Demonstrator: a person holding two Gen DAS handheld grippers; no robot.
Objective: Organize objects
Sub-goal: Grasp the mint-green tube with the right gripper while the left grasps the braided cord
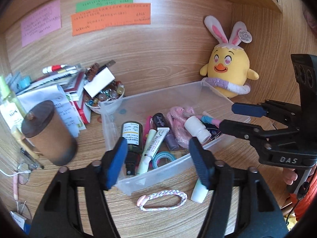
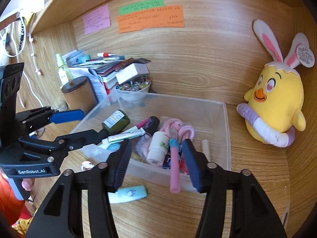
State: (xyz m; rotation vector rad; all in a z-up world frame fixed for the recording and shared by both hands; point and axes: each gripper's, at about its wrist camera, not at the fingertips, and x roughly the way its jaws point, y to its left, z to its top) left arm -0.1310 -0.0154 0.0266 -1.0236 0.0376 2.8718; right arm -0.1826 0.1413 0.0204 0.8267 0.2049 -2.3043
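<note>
Clear plastic bin [image 1: 216, 97] hides items' lower halves; sticky-note [image 2: 150, 18] writing unreadable; "DAS" marks spread right tool [image 1: 227, 117]; left tool [image 1: 158, 162] spread, empty.

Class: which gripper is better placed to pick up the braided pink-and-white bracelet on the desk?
Left. The braided pink-and-white bracelet lies centred before the open left gripper; the right gripper faces the clear plastic bin.

Both claws are matte black plastic. The left claw [image 1: 158, 158] carries ribbed blue pads [image 1: 116, 162] and silver round screws behind them. The right claw [image 2: 156, 164] matches; seen from the side it bears white letters "DAS", the left one "GenRobot.AI".
</note>
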